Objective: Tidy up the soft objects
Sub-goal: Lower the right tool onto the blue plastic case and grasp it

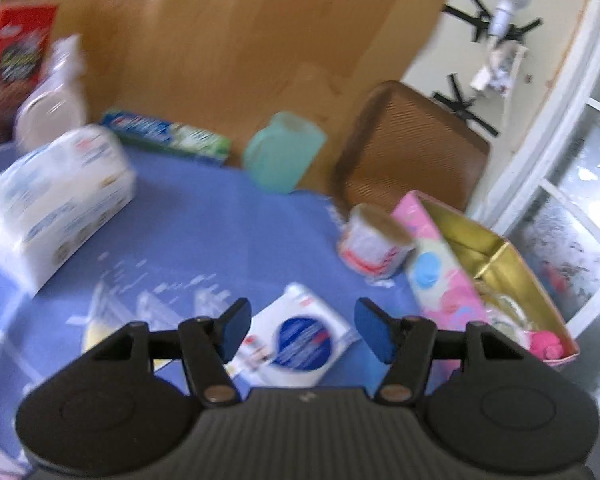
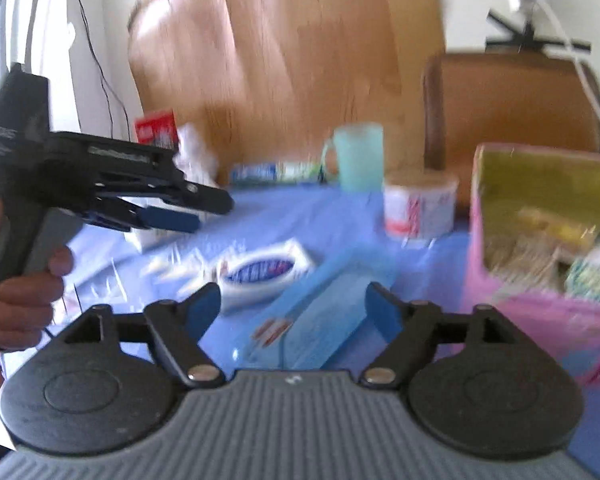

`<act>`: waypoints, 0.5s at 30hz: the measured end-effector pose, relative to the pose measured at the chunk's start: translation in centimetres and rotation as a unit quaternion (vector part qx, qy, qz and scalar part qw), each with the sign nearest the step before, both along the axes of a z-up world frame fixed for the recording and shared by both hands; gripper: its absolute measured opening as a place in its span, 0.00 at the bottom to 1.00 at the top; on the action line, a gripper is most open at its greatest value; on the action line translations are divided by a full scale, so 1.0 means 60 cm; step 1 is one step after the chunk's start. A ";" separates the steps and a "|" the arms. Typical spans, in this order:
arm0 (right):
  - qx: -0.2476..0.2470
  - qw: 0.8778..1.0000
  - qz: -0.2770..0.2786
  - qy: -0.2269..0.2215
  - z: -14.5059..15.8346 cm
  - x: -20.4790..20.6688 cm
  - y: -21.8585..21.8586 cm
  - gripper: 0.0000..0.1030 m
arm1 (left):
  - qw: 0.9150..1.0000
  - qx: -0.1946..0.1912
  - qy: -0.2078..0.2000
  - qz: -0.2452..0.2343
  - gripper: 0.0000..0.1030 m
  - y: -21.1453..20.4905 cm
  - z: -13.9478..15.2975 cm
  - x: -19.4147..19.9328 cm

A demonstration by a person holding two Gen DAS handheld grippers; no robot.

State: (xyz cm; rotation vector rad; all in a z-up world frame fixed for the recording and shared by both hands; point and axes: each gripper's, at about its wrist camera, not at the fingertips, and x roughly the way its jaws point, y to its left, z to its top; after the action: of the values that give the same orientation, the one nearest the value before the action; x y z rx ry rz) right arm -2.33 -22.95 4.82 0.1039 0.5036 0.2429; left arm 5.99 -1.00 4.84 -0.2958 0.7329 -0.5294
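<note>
My left gripper (image 1: 305,332) stands open over the blue tablecloth (image 1: 220,232), nothing pressed between its pads. Just beyond its fingertips lies a white packet with a blue oval label (image 1: 300,340). A big white soft pack (image 1: 56,200) sits at the left and a wrapped paper roll (image 1: 374,242) at the right, beside the pink box (image 1: 432,272). My right gripper (image 2: 294,314) is open too; a light-blue flat pack (image 2: 320,312) lies on the cloth between its fingers, and the pads do not press it. The left gripper (image 2: 172,216) shows at the left, above the white packet (image 2: 260,272).
The pink box (image 2: 540,260) has a gold lining and holds several items. At the table's far edge stand a teal mug (image 1: 284,152), a blue-green carton (image 1: 168,134), a spray bottle (image 1: 56,96) and a red box (image 1: 18,64). A brown chair (image 1: 412,148) stands behind. A hand (image 2: 24,296) holds the left tool.
</note>
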 end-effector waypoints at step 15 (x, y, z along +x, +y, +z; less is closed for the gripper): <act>-0.061 0.997 -0.038 0.038 -0.031 -0.013 -0.002 0.77 | 0.992 -0.016 0.046 -0.118 0.65 -0.114 -0.037 -0.006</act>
State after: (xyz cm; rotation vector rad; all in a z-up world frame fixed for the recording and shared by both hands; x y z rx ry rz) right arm -3.12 -23.09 2.96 0.0132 0.5881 0.1341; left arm 5.65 -7.81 2.61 -0.2661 0.8560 -0.7557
